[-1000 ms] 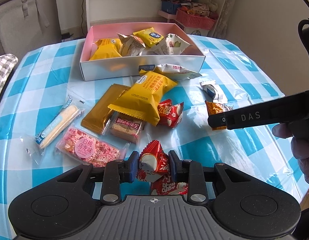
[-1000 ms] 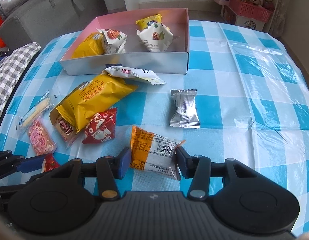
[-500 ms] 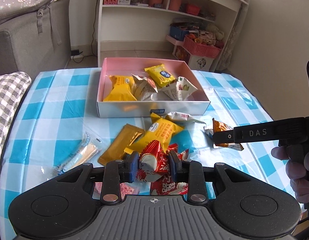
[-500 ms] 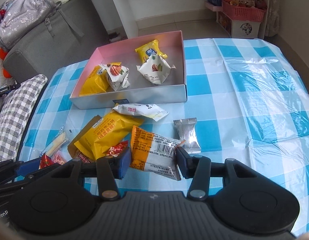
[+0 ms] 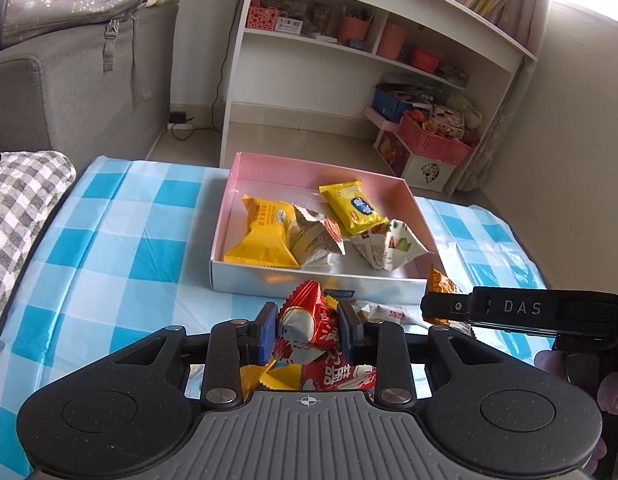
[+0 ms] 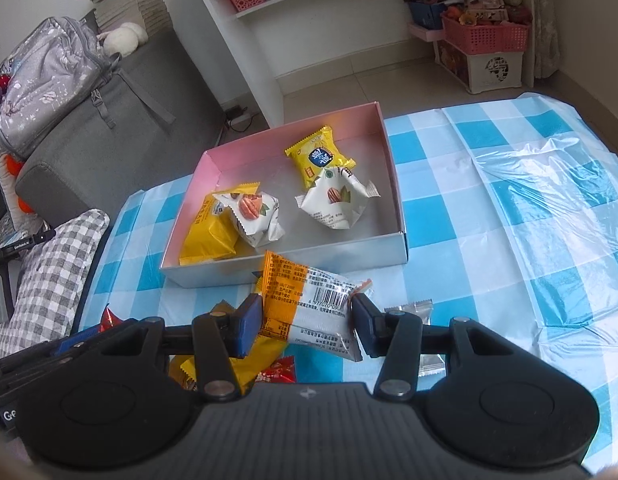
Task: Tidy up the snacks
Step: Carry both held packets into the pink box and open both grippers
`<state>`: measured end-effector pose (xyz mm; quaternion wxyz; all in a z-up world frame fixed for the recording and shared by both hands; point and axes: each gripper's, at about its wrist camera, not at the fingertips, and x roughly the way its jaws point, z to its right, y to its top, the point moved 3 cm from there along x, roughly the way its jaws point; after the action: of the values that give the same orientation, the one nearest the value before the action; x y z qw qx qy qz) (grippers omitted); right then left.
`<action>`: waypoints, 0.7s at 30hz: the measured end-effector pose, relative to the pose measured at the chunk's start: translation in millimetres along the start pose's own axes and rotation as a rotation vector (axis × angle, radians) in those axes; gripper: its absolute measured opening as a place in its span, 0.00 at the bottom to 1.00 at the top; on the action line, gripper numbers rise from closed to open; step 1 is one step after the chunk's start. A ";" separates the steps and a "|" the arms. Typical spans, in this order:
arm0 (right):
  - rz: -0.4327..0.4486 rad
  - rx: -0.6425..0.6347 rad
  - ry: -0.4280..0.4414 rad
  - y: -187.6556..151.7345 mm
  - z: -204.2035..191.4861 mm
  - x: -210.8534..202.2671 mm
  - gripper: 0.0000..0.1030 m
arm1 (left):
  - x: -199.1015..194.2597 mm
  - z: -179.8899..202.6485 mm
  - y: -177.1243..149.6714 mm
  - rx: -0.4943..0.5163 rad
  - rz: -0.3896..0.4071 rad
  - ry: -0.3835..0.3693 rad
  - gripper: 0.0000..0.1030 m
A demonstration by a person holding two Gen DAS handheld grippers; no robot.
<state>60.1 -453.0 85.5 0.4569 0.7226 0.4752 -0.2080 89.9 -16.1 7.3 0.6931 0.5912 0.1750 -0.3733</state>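
My left gripper (image 5: pixel 307 330) is shut on a red and white candy packet (image 5: pixel 305 320), held above the table just short of the pink-lined box (image 5: pixel 229 216). The box holds several snacks, among them a yellow bag (image 5: pixel 265 236). My right gripper (image 6: pixel 307 320) is shut on an orange and white snack packet (image 6: pixel 309 300), lifted in front of the same box (image 6: pixel 393 168). The right gripper (image 5: pixel 509 312) also reaches in from the right edge of the left wrist view, a hand behind it.
More snacks lie on the blue checked tablecloth (image 5: pixel 109 248) under both grippers, including a silver packet (image 6: pixel 415 312) and red packets (image 6: pixel 277 372). A grey sofa (image 6: pixel 89 136) with a bag stands left; a white shelf (image 5: pixel 349 60) and pink baskets stand behind the table.
Both grippers have risen off the table with their packets and now sit closer to the box. The loose snacks have dropped below them in view.
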 end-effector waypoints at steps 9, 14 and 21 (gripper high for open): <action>0.052 0.059 0.027 26.1 13.1 25.2 0.44 | 43.0 2.4 27.7 -0.041 -0.006 -0.001 0.28; 0.042 0.081 0.053 35.2 21.3 43.6 0.44 | 75.8 8.6 43.1 -0.027 -0.021 -0.001 0.28; 0.038 0.109 0.089 41.6 27.5 59.7 0.44 | 116.6 9.8 51.0 -0.023 -0.044 0.019 0.28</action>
<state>127.8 -452.4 47.3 0.3991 0.7639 0.4693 -0.1923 201.8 -60.6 -35.0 0.6898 0.5826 0.1991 -0.3808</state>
